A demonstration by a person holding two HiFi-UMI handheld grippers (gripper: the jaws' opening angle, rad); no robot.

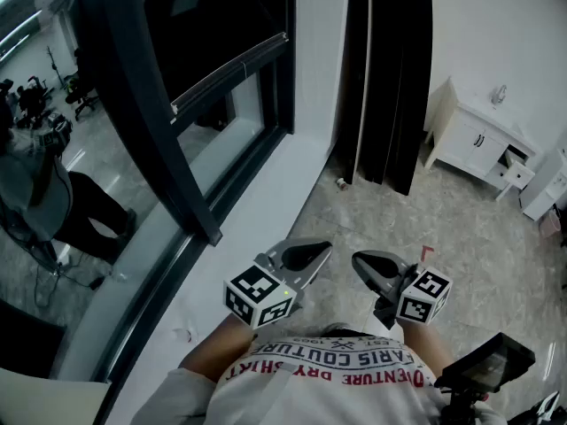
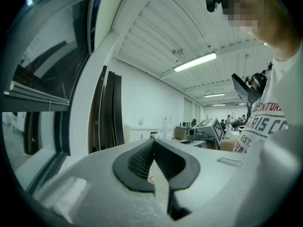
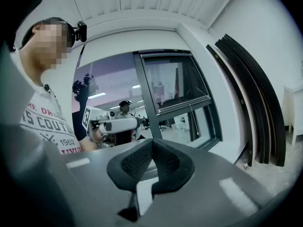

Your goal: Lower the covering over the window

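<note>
- The blind (image 1: 229, 71) sits high on the window (image 1: 232, 140). Only its bottom rail shows clearly, slanting across the dark glass, and the rest runs off the picture's top edge.
- Reflections fill the lower pane and blur what is behind it.
- The left tool (image 1: 306, 256) and right tool (image 1: 376, 267) are level near the person's chest, well apart from the blind. Each has its jaws closed together on nothing.
- The dark curtain (image 1: 390, 78) beside the window is cut off at the top.
</note>
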